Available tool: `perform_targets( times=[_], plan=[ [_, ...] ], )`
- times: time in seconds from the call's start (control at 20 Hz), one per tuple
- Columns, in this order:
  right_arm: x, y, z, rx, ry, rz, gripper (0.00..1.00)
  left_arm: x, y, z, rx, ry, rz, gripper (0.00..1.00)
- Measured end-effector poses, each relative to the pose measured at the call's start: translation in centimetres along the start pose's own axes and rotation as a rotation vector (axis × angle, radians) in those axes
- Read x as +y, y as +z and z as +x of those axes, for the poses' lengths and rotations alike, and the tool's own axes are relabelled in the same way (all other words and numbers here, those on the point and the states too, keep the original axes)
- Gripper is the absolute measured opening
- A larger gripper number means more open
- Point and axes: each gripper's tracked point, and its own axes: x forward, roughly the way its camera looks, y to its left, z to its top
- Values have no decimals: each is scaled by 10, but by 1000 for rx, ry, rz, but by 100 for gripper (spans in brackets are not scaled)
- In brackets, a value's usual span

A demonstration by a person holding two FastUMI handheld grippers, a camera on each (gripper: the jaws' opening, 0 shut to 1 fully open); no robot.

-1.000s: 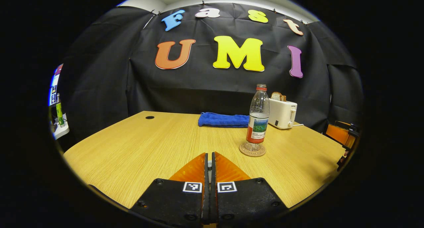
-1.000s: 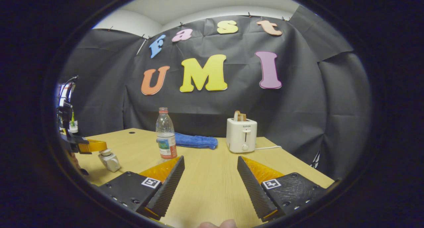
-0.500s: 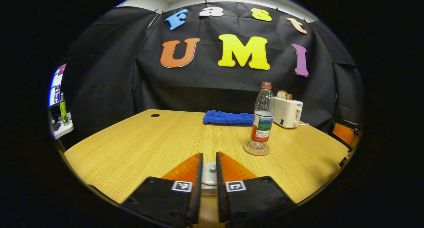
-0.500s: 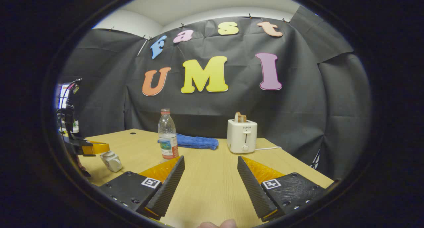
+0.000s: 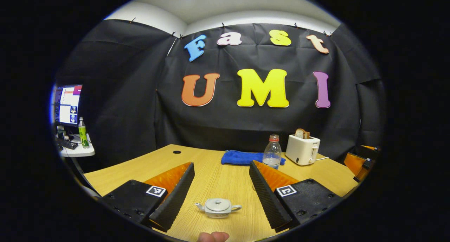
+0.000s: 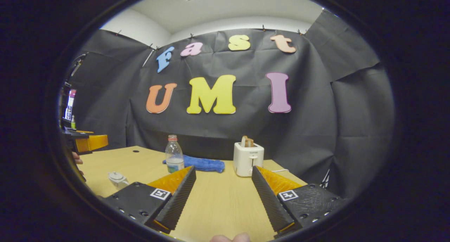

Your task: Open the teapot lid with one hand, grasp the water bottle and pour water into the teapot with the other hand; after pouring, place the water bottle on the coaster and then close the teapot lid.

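The light wooden table [image 5: 218, 175] carries a white toaster [image 5: 302, 150] at 2 o'clock in the left gripper view. At 1 o'clock stands the clear plastic water bottle [image 5: 272, 154]. The small white teapot [image 5: 218, 207], lid on, sits at 6 o'clock between the released left gripper [image 5: 222, 187]. The right gripper [image 6: 223, 191] gapes, holding nothing.

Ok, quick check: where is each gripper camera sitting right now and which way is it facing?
Left gripper view: rides the left gripper, above the table, facing the back wall; its open fingers flank the lidded teapot; a fingertip shows at the bottom edge.
Right gripper view: rides the right gripper, facing the same wall; its open fingers hold nothing; the left gripper and teapot show at far left.
Shared: water bottle, blue towel, toaster, teapot.
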Motion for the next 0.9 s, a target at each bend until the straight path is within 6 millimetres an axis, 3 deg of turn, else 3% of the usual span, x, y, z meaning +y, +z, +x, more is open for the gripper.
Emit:
perform_targets(
  times=[0.2,0.35,0.7,0.9],
  plan=[
    [0,13,-17,-14,-23,-17,95,-19,14,-18,-39,-39,28,98],
    [3,19,-25,-14,-36,-7,95,-21,16,-26,-51,-42,63,98],
    [32,25,-31,-26,-27,-29,95,-31,20,-35,-62,-91,69,97],
    [39,21,-34,-15,-23,-33,94,-31,21,-36,-66,-103,68,97]
  ],
)
